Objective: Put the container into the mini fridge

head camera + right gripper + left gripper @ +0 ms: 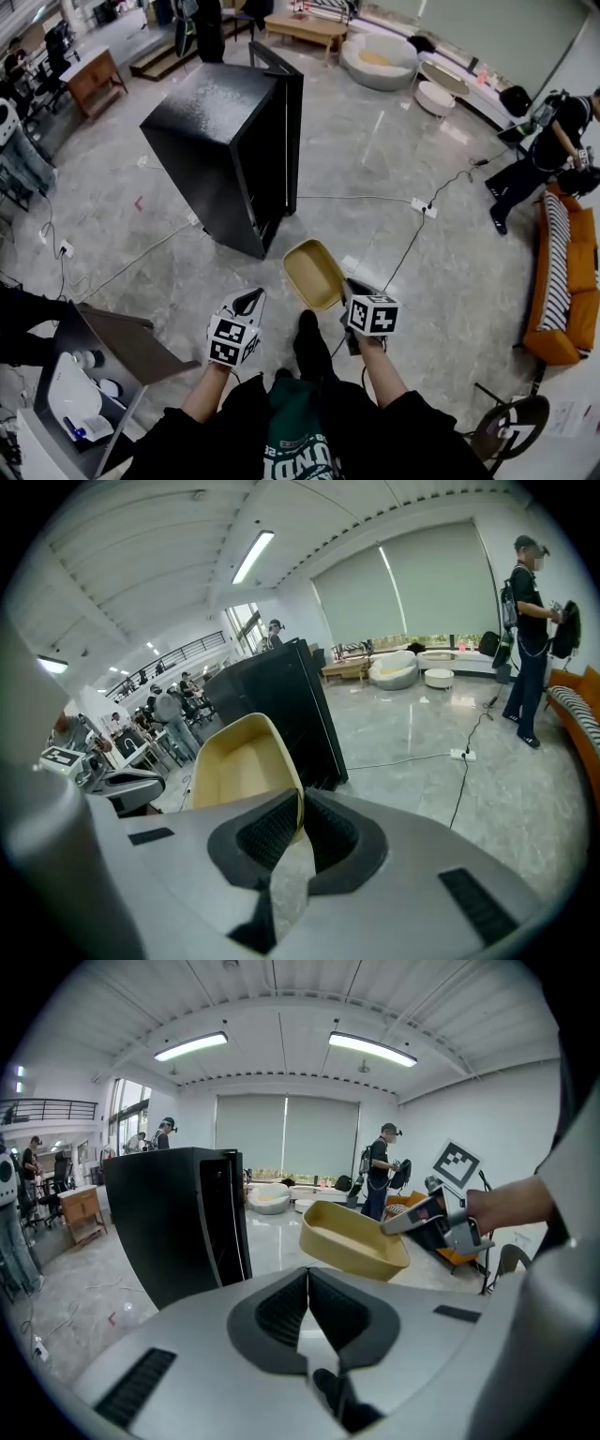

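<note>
Right gripper (pixel 298 803) pinches the container (pixel 239 766) by one thin rim, tub sticking out ahead of its jaws, left gripper (pixel 307 1283) closed and empty, mini fridge (pixel 220 141) well ahead; the single-edge grip could let it swivel or slip.

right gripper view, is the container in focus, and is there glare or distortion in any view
Right gripper view: the container is sharp in the right tongs, the ceiling lines bow from the wide lens. Head view: pale glare streaks the floor. Left gripper view: the ceiling lights are blown out.
</note>
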The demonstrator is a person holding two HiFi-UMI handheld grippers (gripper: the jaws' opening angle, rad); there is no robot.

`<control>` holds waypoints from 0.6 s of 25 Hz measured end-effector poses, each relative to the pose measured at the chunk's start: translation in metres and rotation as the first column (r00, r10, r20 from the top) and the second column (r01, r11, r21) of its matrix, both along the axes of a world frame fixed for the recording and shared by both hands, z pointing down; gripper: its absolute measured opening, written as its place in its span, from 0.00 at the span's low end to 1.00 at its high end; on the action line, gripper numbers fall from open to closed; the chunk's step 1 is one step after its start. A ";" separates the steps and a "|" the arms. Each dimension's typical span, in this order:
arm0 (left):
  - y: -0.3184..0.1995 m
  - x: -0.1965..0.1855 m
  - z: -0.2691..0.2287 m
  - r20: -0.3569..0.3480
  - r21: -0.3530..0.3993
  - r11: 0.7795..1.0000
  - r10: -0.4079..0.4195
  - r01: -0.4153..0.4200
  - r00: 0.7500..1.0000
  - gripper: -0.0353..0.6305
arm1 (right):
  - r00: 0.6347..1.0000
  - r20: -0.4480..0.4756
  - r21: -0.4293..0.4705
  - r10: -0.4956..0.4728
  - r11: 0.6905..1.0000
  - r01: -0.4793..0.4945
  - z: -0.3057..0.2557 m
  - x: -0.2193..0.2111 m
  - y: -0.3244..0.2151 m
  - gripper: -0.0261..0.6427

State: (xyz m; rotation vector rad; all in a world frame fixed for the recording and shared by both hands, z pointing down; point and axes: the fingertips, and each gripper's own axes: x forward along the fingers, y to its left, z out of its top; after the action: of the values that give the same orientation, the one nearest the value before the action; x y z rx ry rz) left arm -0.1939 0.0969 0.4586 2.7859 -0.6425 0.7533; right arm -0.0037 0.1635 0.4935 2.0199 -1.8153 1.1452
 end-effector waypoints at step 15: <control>-0.096 0.039 -0.007 0.000 -0.029 0.995 -0.091 0.091 0.996 0.07 | 0.997 0.017 -0.008 -0.075 0.997 0.075 -0.006 0.043 -0.117 0.11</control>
State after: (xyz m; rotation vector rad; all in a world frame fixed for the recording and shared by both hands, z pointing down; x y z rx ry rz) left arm -0.1551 0.0006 0.4516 2.7099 -0.7464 0.7370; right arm 0.0394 0.0468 0.4876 1.9253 -1.8739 1.1503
